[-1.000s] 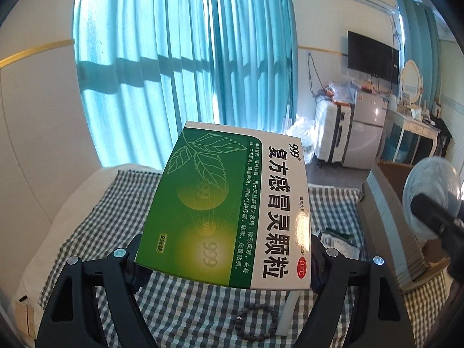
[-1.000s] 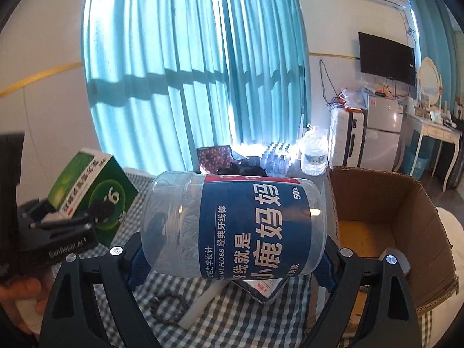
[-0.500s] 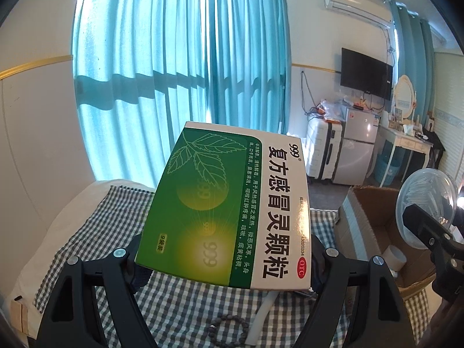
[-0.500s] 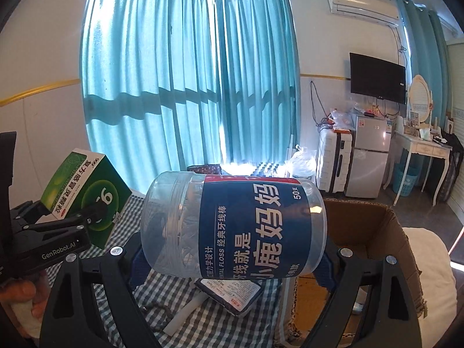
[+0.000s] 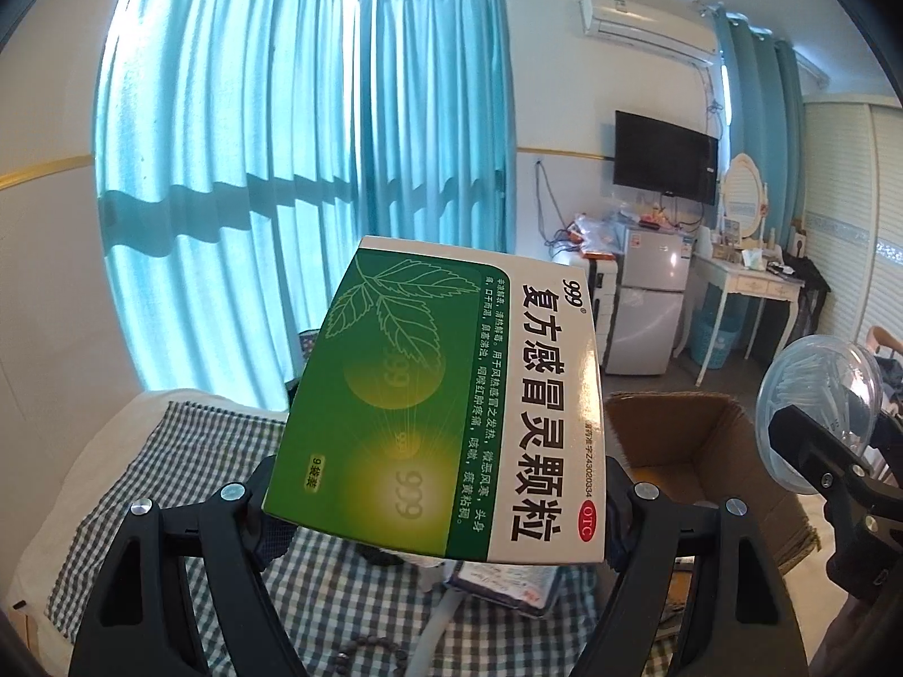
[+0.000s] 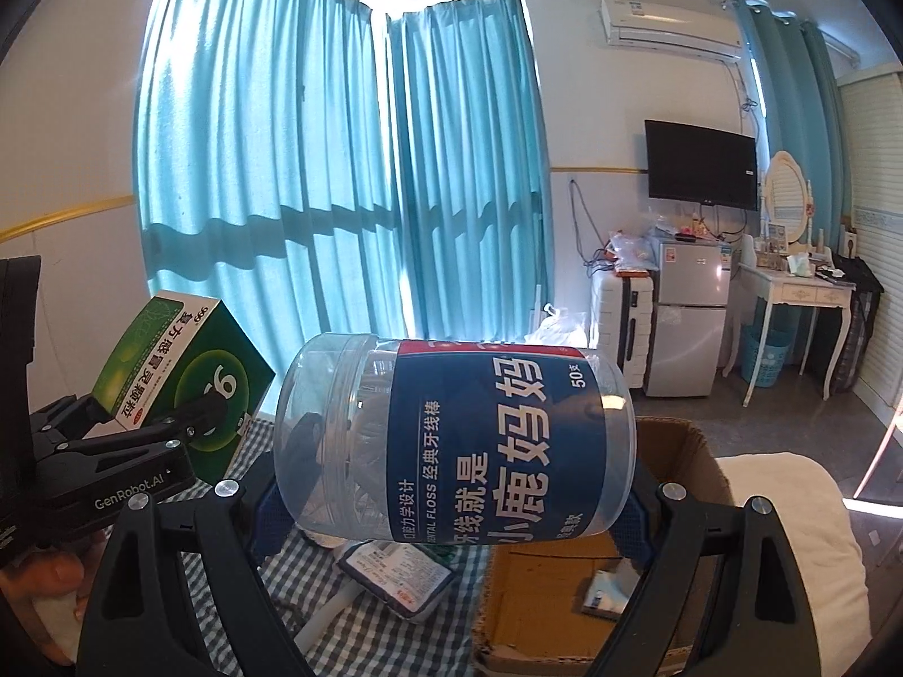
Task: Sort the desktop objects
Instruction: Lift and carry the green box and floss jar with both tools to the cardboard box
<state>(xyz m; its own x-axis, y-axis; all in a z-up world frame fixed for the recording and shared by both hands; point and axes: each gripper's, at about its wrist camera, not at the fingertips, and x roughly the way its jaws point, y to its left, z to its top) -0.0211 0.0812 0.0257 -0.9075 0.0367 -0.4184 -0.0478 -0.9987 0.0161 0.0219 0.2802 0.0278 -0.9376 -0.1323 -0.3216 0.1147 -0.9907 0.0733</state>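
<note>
Medicine box: green and white carton held up in the air above the checked cloth; its broad printed face turns toward the left wrist camera and its long axis runs from the gripper up and away, tilted a little to the left.
Floss jar: clear plastic jar with a blue label, lying on its side — long axis runs left to right across the right wrist view, the lid end on the left.
Left gripper: fingers spread wide and clamped on the near end of the medicine box, one pad on each side edge; seen from the right wrist camera it sits at the left with the carton sticking up out of it.
Right gripper: fingers wide apart and pressed on the two ends of the floss jar; from the left wrist view the jar's round end shows at the right edge.
Cardboard box: open, standing at the right of the checked cloth — below and beyond the jar.
Below the grippers: a dark packet and a white tube lie on the cloth beside the cardboard box; a bead bracelet is near the bottom edge of the left view.
Person: a hand grips the left gripper's handle.
</note>
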